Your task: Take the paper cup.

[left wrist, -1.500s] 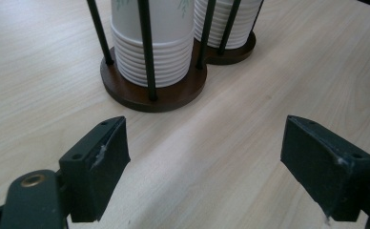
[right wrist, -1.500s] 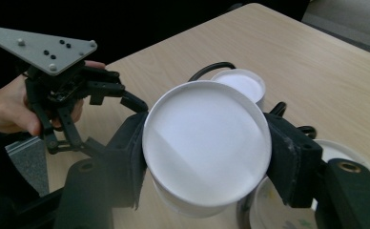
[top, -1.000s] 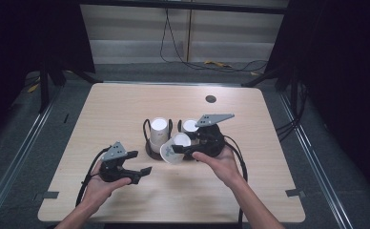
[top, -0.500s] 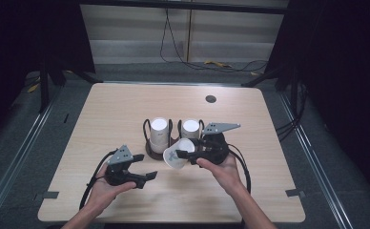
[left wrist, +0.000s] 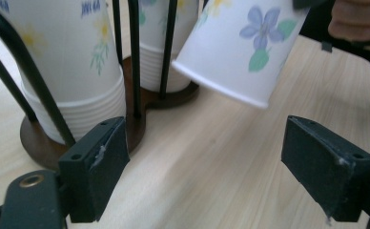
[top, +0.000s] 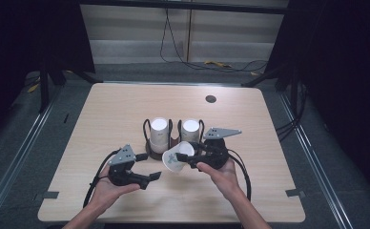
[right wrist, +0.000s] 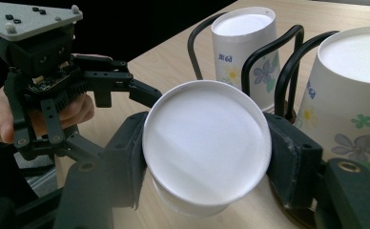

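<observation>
Dark curtains and a grey floor with loose cables surround a pale wooden rectangular table (top: 126,109), which carries a small round black grommet (top: 210,99) near its far edge.

At the table's centre stands a dark brown wooden cup holder with black wire hoops (top: 150,151), its two round bases joined side by side. Each base bears an upside-down stack of white paper cups printed with blue and yellow flowers: the left stack (top: 159,134) and the right stack (top: 190,130), both upright inside their hoops.

From the near edge come a person's two forearms. The right hand (top: 221,174) holds the right gripper (top: 192,158), topped by a grey three-cornered plate (top: 222,132); its black jaws are clamped on a single white flowered paper cup (top: 177,156), gripped by the sides near its closed bottom. That cup is tilted, its mouth pointing down and to the left, just in front of the holder and lifted off the table. In the right gripper view the cup's white round bottom (right wrist: 207,140) sits squeezed between the two jaws.

The left hand (top: 107,190) holds the left gripper (top: 147,167) near the table's front left, just beside the holder's base; its jaws stand wide apart with nothing between them, and in the left gripper view the tilted cup hangs beyond them.
</observation>
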{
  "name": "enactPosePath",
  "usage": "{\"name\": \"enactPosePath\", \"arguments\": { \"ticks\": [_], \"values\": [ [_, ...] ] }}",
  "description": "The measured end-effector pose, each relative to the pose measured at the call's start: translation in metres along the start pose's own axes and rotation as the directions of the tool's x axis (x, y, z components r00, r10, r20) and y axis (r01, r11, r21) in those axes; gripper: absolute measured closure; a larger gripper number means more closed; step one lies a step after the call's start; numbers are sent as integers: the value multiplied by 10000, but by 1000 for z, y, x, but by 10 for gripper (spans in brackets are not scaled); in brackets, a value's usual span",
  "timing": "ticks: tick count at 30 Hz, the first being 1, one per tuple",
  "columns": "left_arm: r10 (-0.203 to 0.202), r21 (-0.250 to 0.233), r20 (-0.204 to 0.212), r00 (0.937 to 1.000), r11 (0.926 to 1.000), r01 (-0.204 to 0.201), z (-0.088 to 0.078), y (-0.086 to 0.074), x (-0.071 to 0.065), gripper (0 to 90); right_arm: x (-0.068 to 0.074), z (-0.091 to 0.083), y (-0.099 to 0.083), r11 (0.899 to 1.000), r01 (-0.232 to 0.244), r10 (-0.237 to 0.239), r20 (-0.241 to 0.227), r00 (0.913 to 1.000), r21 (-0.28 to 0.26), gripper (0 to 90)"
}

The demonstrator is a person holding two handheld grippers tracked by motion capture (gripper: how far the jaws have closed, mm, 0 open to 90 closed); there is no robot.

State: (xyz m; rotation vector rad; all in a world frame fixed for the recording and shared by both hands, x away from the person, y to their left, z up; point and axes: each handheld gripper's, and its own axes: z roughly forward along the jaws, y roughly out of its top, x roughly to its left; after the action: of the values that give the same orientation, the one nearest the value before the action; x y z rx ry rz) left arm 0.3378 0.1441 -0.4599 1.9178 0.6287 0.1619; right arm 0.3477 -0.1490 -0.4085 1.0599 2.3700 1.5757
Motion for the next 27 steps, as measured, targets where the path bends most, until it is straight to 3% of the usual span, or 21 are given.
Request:
{"name": "enactPosePath", "arguments": {
  "ticks": [9, 17, 27],
  "values": [
    [16, -235, 415, 9991, 9997, -6, 7, 2, -3, 159, -1, -1, -8, 9993, -311, 305, -265, 9992, -201, 382],
    [129, -225, 403, 9991, 9997, -120, 8, -1, -4, 164, 1, 3, -14, 9988, -402, 389, -463, 9982, -273, 382],
    [136, -260, 515, 9986, 9996, -123, 10, -5, -4, 159, -2, 6, -21, 9941, -976, 940, -746, 9928, -469, 381]
  ]
}}
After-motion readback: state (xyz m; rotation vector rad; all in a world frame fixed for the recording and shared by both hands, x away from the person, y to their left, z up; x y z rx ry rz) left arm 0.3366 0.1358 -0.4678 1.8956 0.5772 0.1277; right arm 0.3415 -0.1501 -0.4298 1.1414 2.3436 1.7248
